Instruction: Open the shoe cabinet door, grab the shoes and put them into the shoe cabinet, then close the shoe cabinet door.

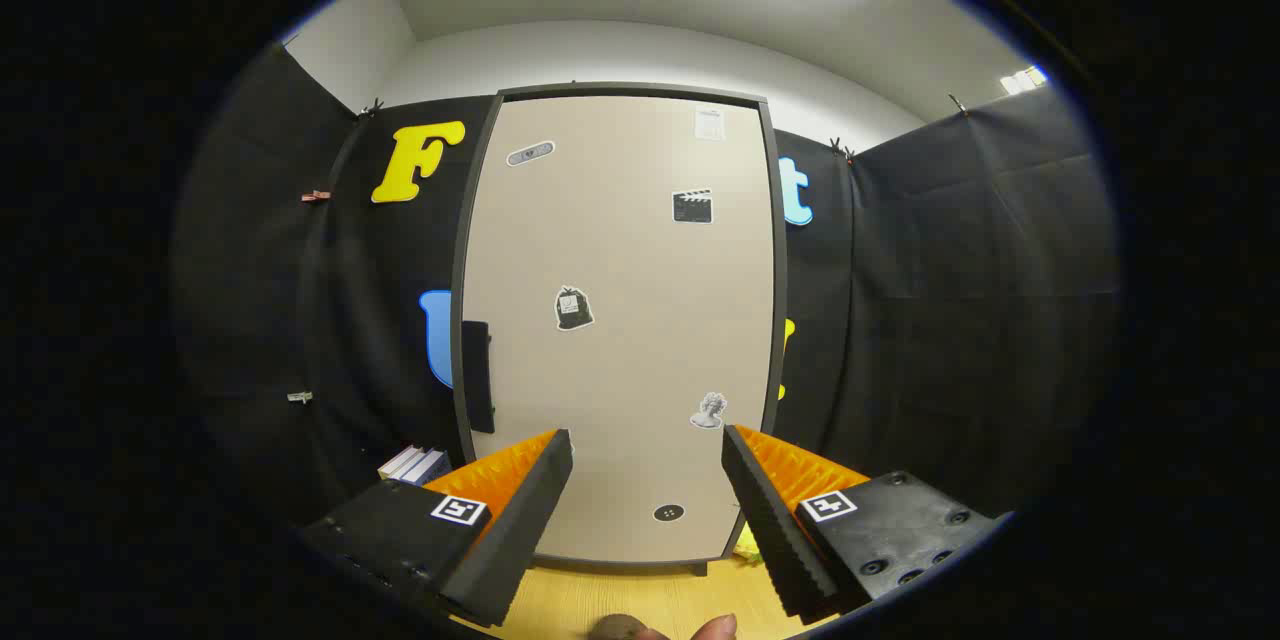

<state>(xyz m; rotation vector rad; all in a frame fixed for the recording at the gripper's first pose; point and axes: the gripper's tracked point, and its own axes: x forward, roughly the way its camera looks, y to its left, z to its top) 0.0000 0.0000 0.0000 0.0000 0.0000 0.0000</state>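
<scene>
Facing the shoe cabinet head-on, the gripper held its jaws spread wide with nothing between them, the closed cabinet door standing beyond the fingertips and apart from them. The door was a pale upright panel in a dark frame, dotted with several small stickers too small to read. A dark handle sat at the door's left edge, about halfway up. The cabinet's interior was hidden behind the shut door, and its base met a light wooden floor, much of which was covered by the fingers. At the cabinet's lower right corner a small yellow-green scrap peeked out past the right finger; what it was could not be made out. To the left of the cabinet, low down, a few stacked books were partly cut off by the left finger. Fingertips of a person's hand showed between the fingers' bases.
</scene>
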